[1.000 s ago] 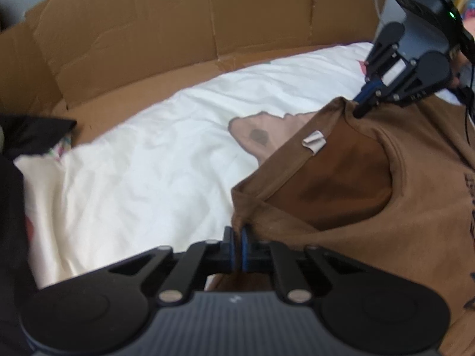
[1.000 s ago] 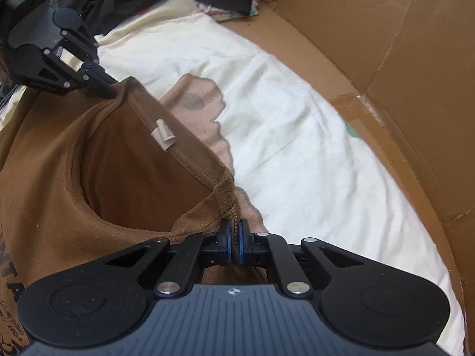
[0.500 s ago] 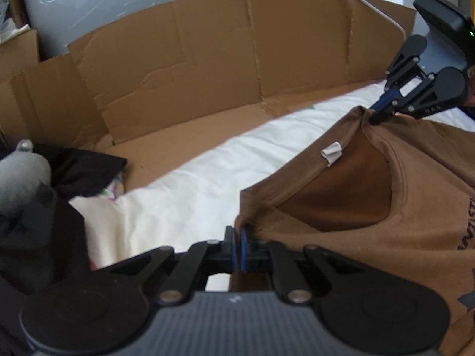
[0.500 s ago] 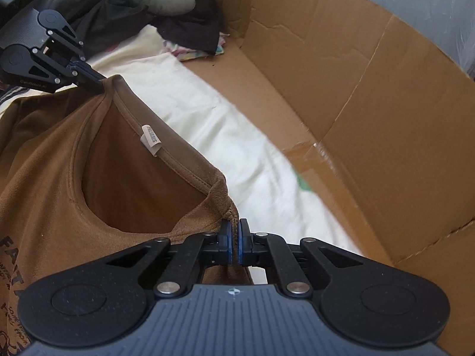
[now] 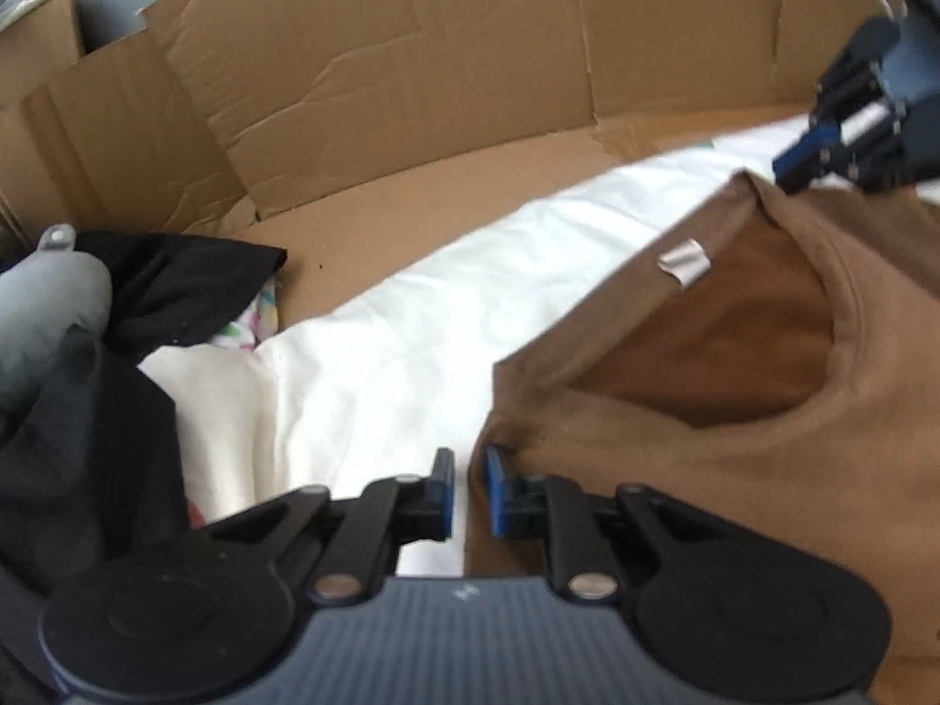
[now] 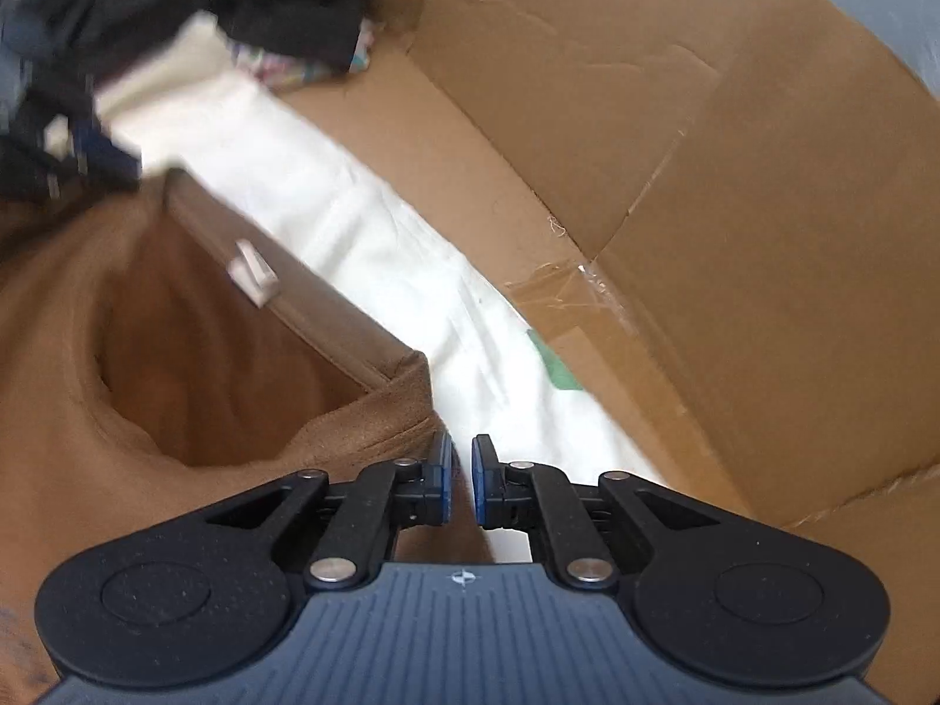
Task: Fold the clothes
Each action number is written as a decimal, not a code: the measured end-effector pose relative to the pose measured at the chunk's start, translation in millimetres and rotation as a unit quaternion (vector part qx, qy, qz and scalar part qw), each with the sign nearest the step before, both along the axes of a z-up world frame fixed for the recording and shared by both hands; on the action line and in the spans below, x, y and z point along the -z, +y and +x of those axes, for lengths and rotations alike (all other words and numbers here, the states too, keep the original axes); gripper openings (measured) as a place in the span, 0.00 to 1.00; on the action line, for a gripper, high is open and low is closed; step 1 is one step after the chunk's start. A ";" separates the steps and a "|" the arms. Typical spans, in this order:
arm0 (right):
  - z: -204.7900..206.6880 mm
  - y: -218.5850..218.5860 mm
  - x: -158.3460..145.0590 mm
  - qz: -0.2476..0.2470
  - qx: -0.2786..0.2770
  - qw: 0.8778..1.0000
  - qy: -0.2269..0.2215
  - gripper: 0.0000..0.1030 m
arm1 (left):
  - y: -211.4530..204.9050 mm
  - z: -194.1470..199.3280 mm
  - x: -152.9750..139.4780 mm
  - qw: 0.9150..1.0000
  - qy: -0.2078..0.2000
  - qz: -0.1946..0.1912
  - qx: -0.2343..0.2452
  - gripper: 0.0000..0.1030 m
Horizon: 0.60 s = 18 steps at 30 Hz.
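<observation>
Release time on the brown shirt (image 5: pixel 734 440), which lies on the white sheet (image 5: pixel 364 364) inside the cardboard – left gripper (image 5: pixel 468 493) and right gripper (image 6: pixel 462 482) fingers have just been opening, both now parted with nothing pinched – so I'd back straight off without snagging the collar.

A white sheet (image 5: pixel 411 341) covers the surface, and creased brown cardboard walls (image 5: pixel 411 59) stand around its far side, with a pale grey wall (image 6: pixel 869 6) behind them and soft daylight on the sheet.

Brown T-shirt (image 5: pixel 734 458), neckline agape, on sheet (image 5: pixel 411 341)
</observation>
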State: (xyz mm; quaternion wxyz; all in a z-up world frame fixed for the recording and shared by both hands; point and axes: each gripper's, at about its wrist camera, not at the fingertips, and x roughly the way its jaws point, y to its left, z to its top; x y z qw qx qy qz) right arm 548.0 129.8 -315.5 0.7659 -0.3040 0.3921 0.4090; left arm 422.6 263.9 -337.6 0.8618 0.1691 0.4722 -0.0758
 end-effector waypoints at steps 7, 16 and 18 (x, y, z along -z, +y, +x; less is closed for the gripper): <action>-6.1 -39.6 -21.7 0.029 0.019 0.999 -0.003 0.26 | 28.9 -29.9 -29.0 0.999 -0.015 -0.026 -0.035 0.24; -12.5 -107.6 -29.0 0.031 0.077 0.997 0.001 0.26 | 61.9 -80.8 -53.7 0.989 -0.024 -0.081 -0.123 0.24; -12.3 -121.4 -28.6 0.028 0.094 0.995 0.002 0.27 | 67.7 -89.9 -51.7 0.985 -0.015 -0.096 -0.140 0.24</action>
